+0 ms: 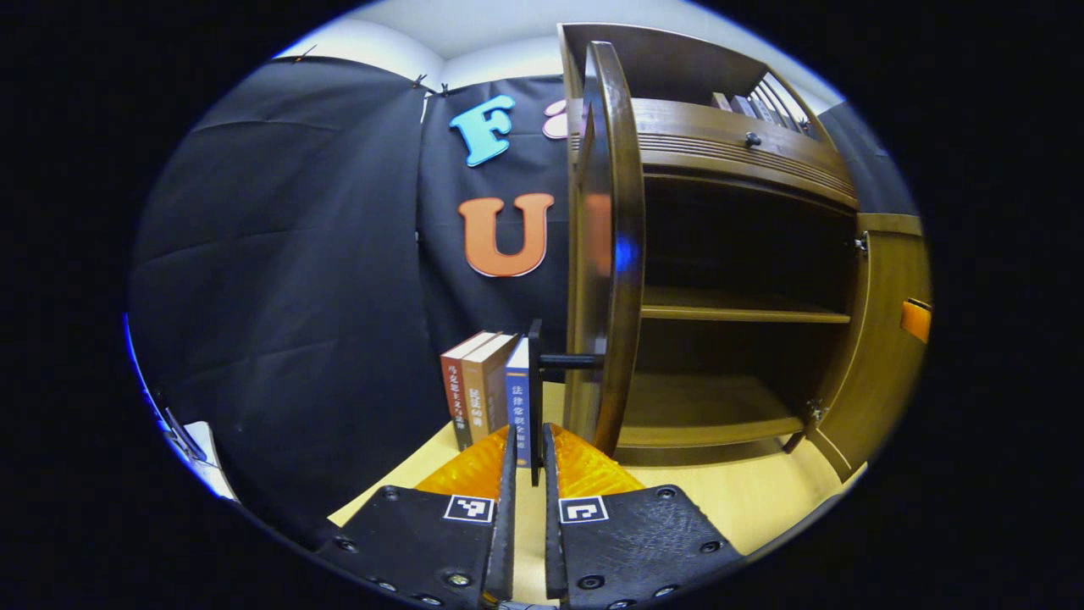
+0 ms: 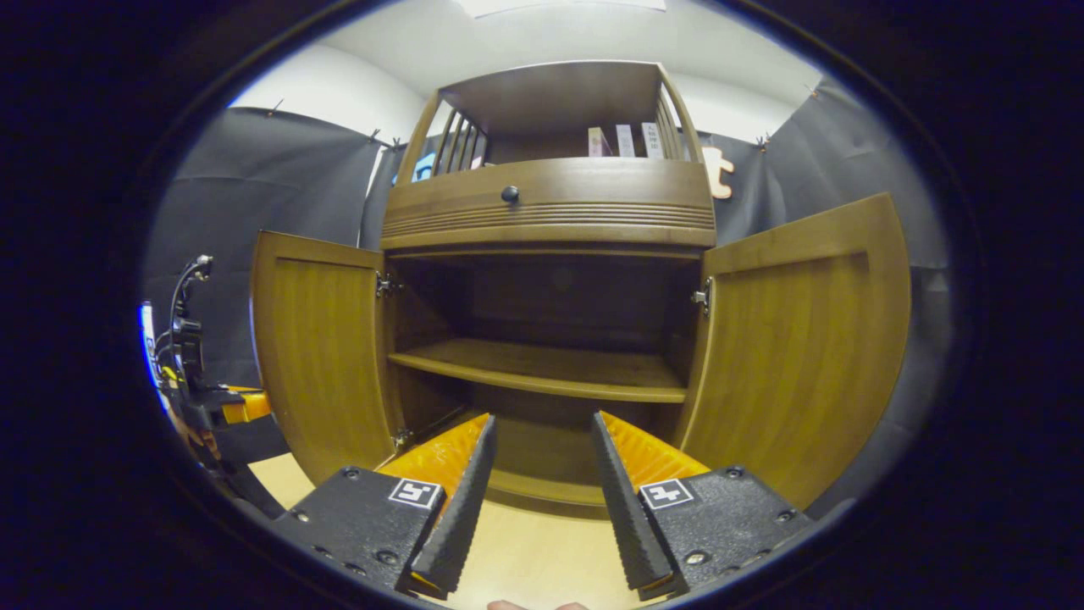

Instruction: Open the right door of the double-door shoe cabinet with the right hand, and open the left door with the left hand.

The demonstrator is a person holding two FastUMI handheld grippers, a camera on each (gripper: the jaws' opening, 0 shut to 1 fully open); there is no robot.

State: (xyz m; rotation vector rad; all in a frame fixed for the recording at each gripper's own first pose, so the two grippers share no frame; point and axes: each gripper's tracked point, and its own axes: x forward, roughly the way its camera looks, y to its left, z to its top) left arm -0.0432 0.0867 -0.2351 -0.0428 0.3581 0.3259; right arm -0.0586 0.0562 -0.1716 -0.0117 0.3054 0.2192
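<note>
The cabinet (image 2: 550, 212) stands open ahead of me: in the right gripper view its left door (image 2: 318, 356) swings out at nine o'clock and its right door (image 2: 804, 339) at three, both wide. In the left gripper view the left door (image 1: 605, 246) is edge-on at twelve, and my left gripper (image 1: 527, 474) is pinched narrow around its black handle (image 1: 535, 390). My right gripper (image 2: 542, 462) is spread wide, holding nothing. I judge the risk is pulling further: the handle sits just beside the books (image 1: 491, 390) at eleven, so more swing could knock them over. The book spines carry writing too small for me to read
</note>
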